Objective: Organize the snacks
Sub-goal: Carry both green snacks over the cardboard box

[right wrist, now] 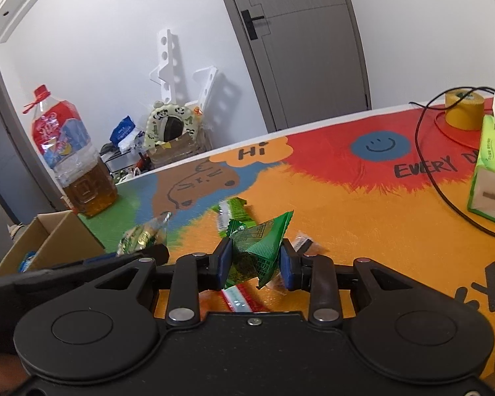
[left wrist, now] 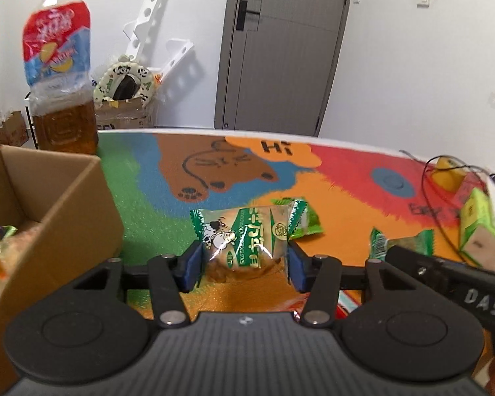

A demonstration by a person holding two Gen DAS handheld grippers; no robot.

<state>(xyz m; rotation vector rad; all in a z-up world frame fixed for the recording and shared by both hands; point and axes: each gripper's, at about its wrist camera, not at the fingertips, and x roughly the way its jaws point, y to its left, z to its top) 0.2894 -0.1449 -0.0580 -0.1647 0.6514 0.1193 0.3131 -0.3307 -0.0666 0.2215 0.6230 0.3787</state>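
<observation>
The left tongs (left wrist: 244,265) grip a clear snack packet with a cow print (left wrist: 244,237) between their blue pads, half closed on its two sides, holding it raised above the colourful surface (left wrist: 346,204) just right of the cardboard box (left wrist: 49,204). The right tongs (right wrist: 254,264) stand narrowly closed on a crumpled green wrapper (right wrist: 260,247), which sits upright between the pads and pokes out above them. More green packets (right wrist: 234,209) lie on the surface just beyond the right tongs, and a small dark-ended sweet (right wrist: 305,242) lies beside their right pad.
</observation>
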